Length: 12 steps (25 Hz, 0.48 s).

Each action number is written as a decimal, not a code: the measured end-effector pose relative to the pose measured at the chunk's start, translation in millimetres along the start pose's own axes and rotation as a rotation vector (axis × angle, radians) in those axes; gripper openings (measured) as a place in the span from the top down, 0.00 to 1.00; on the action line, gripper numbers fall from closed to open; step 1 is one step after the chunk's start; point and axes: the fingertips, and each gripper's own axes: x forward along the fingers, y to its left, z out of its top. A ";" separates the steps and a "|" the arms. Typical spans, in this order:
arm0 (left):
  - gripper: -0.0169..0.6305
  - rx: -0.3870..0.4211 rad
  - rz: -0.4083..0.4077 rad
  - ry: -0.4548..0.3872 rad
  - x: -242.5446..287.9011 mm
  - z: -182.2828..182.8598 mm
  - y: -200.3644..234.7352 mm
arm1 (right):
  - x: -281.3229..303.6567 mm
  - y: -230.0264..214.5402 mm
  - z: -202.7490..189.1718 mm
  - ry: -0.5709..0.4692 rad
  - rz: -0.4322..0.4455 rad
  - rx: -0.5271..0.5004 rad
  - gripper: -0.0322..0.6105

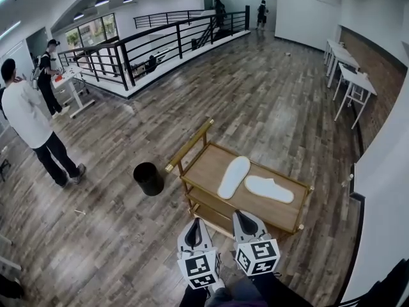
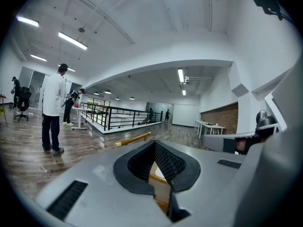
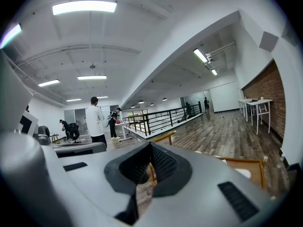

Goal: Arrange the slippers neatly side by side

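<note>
Two white slippers lie on the top shelf of a wooden cart [image 1: 211, 160] in the head view. The left slipper [image 1: 234, 176] points away up the shelf. The right slipper [image 1: 269, 188] lies crosswise, so the pair splays apart in a V. My left gripper [image 1: 193, 226] and right gripper [image 1: 245, 217] hover side by side just short of the cart's near edge. Both are shut with nothing in them. In the left gripper view the left gripper [image 2: 155, 145] points at the cart. In the right gripper view, past the right gripper [image 3: 150, 145], part of a slipper [image 3: 242, 173] shows.
A black bin [image 1: 148, 178] stands on the wood floor left of the cart's handle [image 1: 190, 144]. A person in a white shirt [image 1: 29, 120] stands far left. A black railing [image 1: 160, 43] runs across the back, and white tables [image 1: 348, 75] line the right wall.
</note>
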 end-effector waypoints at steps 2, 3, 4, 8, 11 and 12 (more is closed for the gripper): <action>0.97 -0.008 -0.005 0.007 3.0 -2.6 3.2 | 4.6 0.0 -2.4 0.011 -0.010 -0.001 0.95; 0.97 -0.013 -0.005 0.009 4.6 -3.6 4.6 | 6.6 -0.7 -2.8 0.015 -0.013 -0.002 0.95; 0.97 -0.019 -0.003 0.009 6.4 -4.2 6.3 | 8.8 -1.3 -2.7 0.018 -0.016 -0.004 0.95; 0.97 -0.039 0.006 0.013 17.3 -5.1 15.6 | 21.9 -2.3 0.0 0.023 -0.020 -0.013 0.95; 0.97 -0.039 0.015 0.017 28.0 -3.9 21.1 | 35.2 -5.1 1.8 0.028 -0.014 -0.012 0.95; 0.97 -0.037 0.018 0.019 32.3 -2.9 22.3 | 40.0 -6.8 3.0 0.028 -0.012 -0.010 0.95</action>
